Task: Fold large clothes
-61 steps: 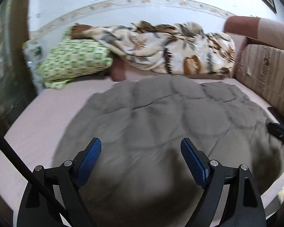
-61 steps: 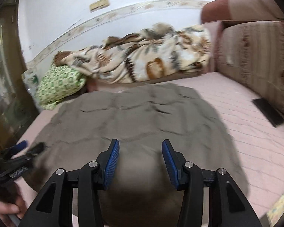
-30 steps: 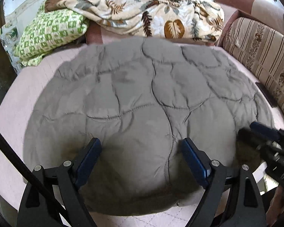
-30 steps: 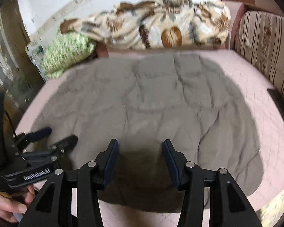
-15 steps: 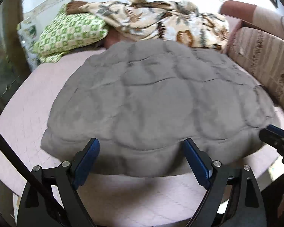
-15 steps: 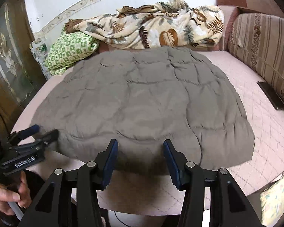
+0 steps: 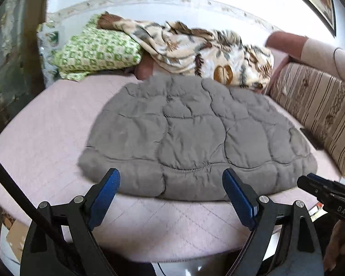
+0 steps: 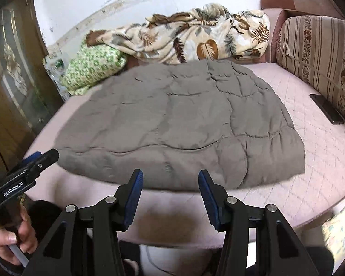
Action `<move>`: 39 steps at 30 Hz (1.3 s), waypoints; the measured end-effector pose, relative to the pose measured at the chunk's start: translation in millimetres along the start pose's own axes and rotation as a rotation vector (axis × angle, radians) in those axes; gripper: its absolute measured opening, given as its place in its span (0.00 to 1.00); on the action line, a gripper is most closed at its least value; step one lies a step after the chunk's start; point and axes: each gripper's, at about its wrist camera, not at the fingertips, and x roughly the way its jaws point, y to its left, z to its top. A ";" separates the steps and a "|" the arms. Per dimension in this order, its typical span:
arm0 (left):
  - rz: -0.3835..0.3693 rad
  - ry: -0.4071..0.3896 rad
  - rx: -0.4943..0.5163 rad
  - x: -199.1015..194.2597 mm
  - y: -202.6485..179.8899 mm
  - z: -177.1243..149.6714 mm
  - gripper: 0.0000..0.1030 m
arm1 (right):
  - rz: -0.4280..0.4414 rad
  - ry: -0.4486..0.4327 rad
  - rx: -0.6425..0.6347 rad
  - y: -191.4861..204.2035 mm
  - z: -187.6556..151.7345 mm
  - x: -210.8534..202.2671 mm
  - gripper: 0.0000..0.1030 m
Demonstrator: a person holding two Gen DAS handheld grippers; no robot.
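A grey quilted padded garment point(image 7: 195, 138) lies spread flat on the pink mattress point(image 7: 46, 126); it also shows in the right wrist view point(image 8: 177, 124). My left gripper point(image 7: 171, 184) is open and empty, held just short of the garment's near edge. My right gripper point(image 8: 170, 181) is open and empty, also just short of the near edge. Each gripper appears at the side of the other's view: the right one point(image 7: 324, 191) and the left one point(image 8: 34, 161).
A leaf-print blanket point(image 8: 195, 39) and a green checked pillow point(image 7: 96, 50) lie at the back of the bed. A striped sofa back point(image 8: 317, 57) runs along the right. A dark phone point(image 8: 326, 108) lies by it. A wooden door point(image 8: 11, 80) stands left.
Both grippers have drawn back from over the garment to beyond its near edge, so the mattress front now shows. Both stay open and empty.
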 end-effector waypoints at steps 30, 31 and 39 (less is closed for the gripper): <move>0.193 0.058 0.155 -48.8 -32.6 -6.0 0.94 | 0.038 -0.121 -0.058 37.8 -26.6 -70.8 0.72; 0.219 0.058 0.181 -47.5 -35.5 -7.8 0.94 | 0.037 -0.120 -0.062 38.3 -27.0 -70.4 0.72; 0.245 0.076 0.218 -41.8 -35.5 -16.2 0.94 | 0.034 -0.109 -0.070 38.9 -27.3 -65.4 0.72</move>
